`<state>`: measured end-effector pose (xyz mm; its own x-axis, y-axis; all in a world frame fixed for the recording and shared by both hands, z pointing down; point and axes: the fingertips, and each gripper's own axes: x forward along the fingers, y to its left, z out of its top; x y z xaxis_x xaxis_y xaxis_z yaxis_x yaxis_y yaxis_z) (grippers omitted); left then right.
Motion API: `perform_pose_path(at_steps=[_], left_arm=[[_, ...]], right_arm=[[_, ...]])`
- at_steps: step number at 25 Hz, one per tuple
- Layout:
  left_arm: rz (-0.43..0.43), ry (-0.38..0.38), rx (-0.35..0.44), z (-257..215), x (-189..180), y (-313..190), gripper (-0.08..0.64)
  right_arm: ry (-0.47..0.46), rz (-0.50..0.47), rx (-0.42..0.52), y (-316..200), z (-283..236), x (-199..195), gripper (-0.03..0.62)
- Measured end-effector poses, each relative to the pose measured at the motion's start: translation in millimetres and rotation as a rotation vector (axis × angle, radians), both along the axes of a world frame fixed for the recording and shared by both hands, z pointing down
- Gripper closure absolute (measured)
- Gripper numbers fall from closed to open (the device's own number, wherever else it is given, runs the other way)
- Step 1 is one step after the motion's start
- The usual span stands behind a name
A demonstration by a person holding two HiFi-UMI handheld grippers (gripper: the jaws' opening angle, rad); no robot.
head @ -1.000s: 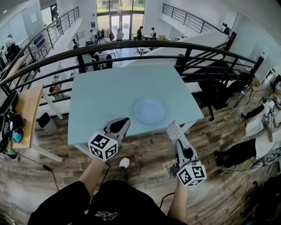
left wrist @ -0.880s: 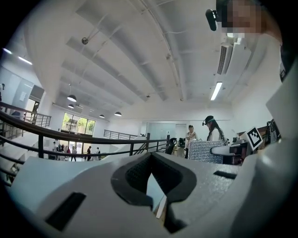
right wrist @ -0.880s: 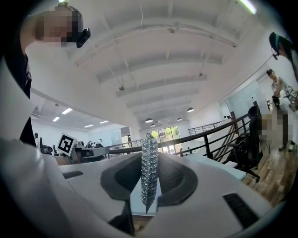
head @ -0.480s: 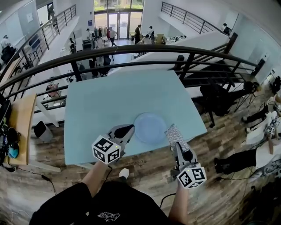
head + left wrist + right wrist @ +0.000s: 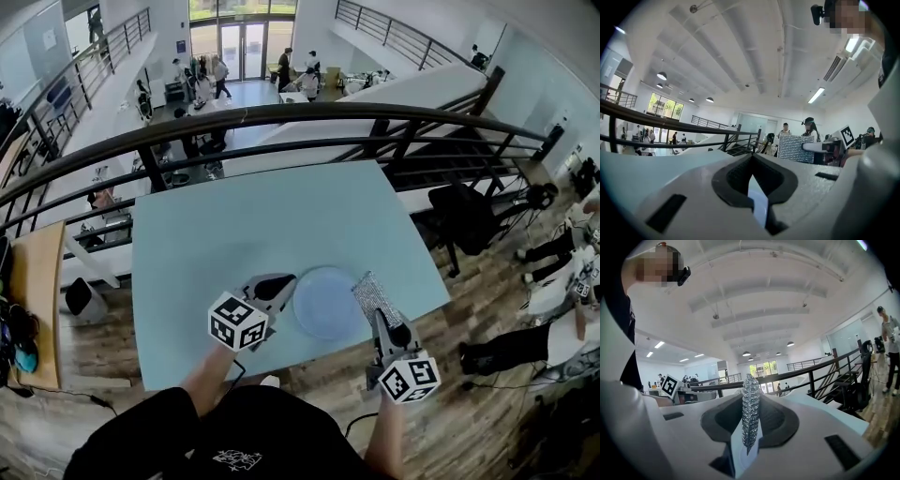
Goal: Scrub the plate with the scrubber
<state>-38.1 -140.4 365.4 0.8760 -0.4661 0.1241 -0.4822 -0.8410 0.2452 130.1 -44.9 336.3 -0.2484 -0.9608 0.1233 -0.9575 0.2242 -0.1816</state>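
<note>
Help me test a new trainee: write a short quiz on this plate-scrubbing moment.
1. True or false: the plate lies on the wooden floor.
2. The scrubber is: A) by the plate's right rim; B) under the plate; C) held in the left-hand tool.
3. Short answer: what are the right gripper jaws shut on?

Key: 1 false, it lies on the pale blue table; 2 A; 3 the scrubber.
</note>
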Motion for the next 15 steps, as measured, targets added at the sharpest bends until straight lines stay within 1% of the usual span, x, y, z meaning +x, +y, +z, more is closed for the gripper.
perform_pose_path(at_steps=[4,8,11,15], left_arm=[[0.02,0.002,-0.025,17.3,-9.1,-20.6,0.552],[0.023,-0.026,-0.046,42.2,-10.0,-32.6,0.552],[0.003,-0.045,-0.089,63.3,-14.1,-45.3,0.552],[-0.026,-0.066,-0.161,97.1,-14.8,-50.2,0.552]], right_arm=[[0.004,-0.021,-0.037,-23.1,18.3,-16.1,0.508],[-0.02,-0.038,-0.1,-36.5,45.3,-20.8,0.508],[-0.05,-0.04,-0.152,-48.8,66.8,-21.6,0.508],[-0.119,-0.034,-0.244,-60.8,100.3,-20.3,0.508]])
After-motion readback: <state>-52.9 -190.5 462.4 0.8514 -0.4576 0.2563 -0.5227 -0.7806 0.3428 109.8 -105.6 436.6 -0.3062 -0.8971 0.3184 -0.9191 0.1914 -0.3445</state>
